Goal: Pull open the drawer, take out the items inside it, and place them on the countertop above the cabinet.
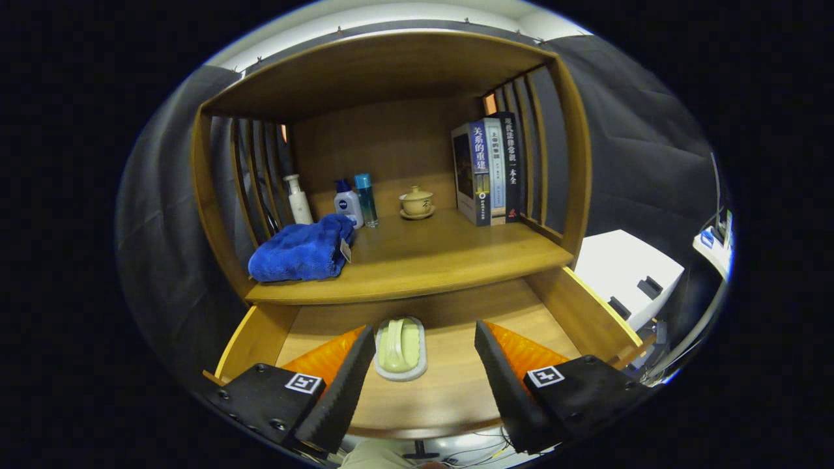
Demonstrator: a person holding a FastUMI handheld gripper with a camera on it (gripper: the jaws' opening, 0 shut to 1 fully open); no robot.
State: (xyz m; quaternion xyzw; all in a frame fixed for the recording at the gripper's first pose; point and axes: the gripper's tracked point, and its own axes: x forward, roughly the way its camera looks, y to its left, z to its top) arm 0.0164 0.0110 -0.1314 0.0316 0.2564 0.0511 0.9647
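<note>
The drawer (pixel 573 306) is found pulled open. A soap dish (pixel 401 348) lies on its floor, between and just ahead of the fingers of the tongs (pixel 423 355), which are spread wide, gripping nothing. A blue towel (pixel 303 251) rests on the tabletop (pixel 443 260) above.

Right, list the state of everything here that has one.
drawer: pulled open
soap dish: lying in the drawer, between the fingers, untouched
gripper: open, above the drawer
blue towel: bunched on the countertop
lidded cup: lid on
books: upright
</note>
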